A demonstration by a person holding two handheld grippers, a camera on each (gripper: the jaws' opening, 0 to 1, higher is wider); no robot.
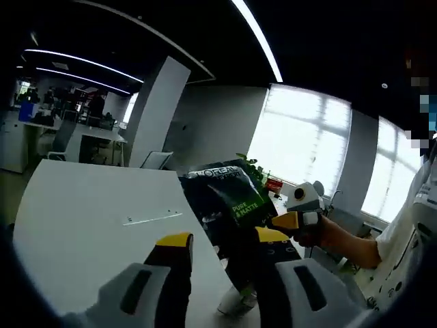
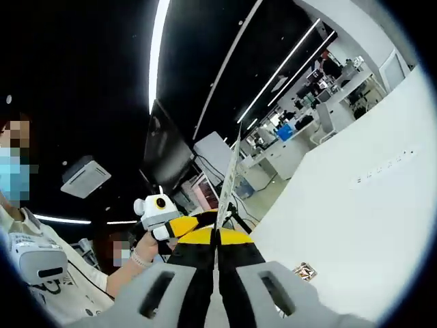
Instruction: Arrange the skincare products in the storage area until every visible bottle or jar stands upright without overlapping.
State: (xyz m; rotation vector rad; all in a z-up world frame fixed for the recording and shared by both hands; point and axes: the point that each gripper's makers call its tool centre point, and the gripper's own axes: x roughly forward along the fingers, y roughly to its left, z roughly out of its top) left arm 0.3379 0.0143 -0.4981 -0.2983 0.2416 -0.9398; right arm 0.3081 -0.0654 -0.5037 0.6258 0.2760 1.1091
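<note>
Work looks early: right tongs [image 2: 215, 256] are clamped on the thin black L'Oreal sachet [image 1: 232, 198] held above the white desk [image 1: 89, 212], left tongs [image 1: 222, 242] sit apart beside it, nothing standing yet.

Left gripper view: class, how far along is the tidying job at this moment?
Early stage. Done: no product looks placed yet. In hand: the black L'Oreal tube is pinched in the shut right gripper above the white table, with the left gripper open near it. Left: standing the tube upright, then any other products.
</note>
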